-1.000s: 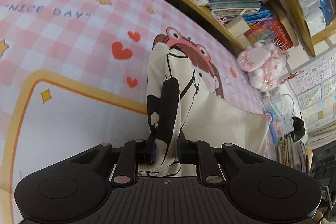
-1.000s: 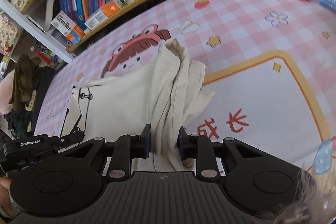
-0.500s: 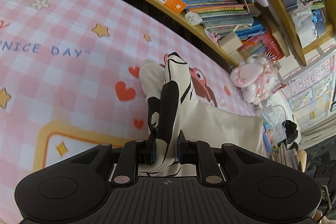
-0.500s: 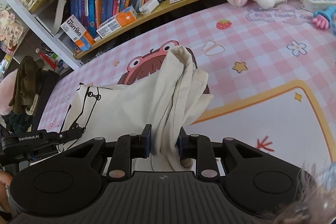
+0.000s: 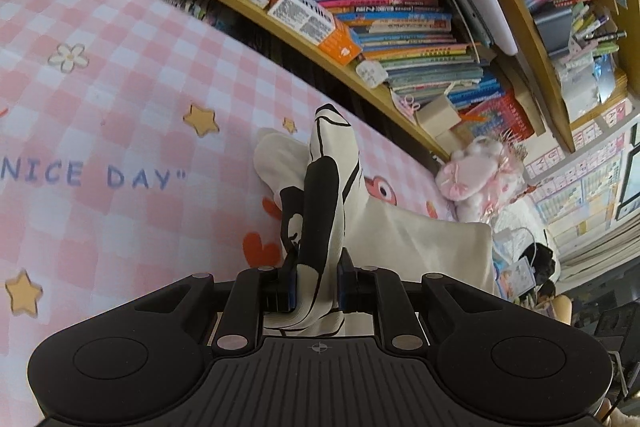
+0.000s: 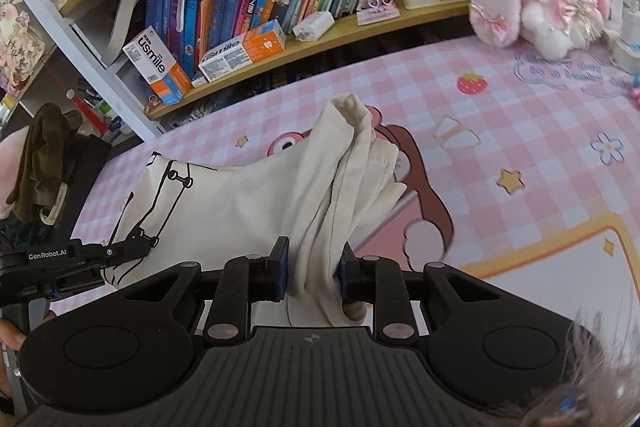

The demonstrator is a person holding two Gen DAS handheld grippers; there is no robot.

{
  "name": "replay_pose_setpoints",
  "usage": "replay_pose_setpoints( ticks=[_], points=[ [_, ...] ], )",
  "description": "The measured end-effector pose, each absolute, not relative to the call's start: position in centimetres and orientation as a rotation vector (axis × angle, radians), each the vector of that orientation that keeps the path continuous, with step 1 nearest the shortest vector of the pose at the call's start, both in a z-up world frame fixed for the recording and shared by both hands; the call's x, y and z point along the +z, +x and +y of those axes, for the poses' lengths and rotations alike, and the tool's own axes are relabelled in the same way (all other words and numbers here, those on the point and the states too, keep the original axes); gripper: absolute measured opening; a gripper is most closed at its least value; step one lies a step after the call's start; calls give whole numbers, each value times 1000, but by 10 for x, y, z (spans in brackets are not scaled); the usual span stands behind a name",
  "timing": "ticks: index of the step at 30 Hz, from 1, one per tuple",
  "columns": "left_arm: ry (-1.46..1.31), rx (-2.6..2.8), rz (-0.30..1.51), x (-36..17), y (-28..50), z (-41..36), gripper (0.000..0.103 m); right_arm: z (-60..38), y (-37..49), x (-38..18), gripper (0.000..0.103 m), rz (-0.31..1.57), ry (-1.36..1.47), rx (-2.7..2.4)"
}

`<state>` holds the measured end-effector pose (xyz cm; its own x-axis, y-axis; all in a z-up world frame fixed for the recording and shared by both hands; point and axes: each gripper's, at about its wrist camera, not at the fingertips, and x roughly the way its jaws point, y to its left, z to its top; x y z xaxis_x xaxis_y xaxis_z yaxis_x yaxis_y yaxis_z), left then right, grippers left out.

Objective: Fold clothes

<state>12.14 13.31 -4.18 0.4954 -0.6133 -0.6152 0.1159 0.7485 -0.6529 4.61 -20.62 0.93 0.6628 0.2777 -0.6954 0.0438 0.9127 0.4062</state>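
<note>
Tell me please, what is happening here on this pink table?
A person is folding a cream garment with black print on a pink checked table mat, holding a two-finger tool in each hand. The left tool is shut on the printed edge, and the right tool is shut on a bunched plain part. Both gripped parts are lifted off the mat, while the cloth between them sags down to it. The fold is not yet laid down.

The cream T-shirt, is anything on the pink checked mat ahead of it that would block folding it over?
Nothing visible does: both claws, left claw and right claw, grip the cream T-shirt, and the pink checked mat beyond it lies bare.
</note>
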Motion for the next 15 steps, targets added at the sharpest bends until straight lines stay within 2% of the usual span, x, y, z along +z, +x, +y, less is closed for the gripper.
replay_pose_setpoints(
  ticks=[15],
  points=[
    [-581,-476,922,-43,179,135,16,-197,110,19,21,833,357,159]
  ],
)
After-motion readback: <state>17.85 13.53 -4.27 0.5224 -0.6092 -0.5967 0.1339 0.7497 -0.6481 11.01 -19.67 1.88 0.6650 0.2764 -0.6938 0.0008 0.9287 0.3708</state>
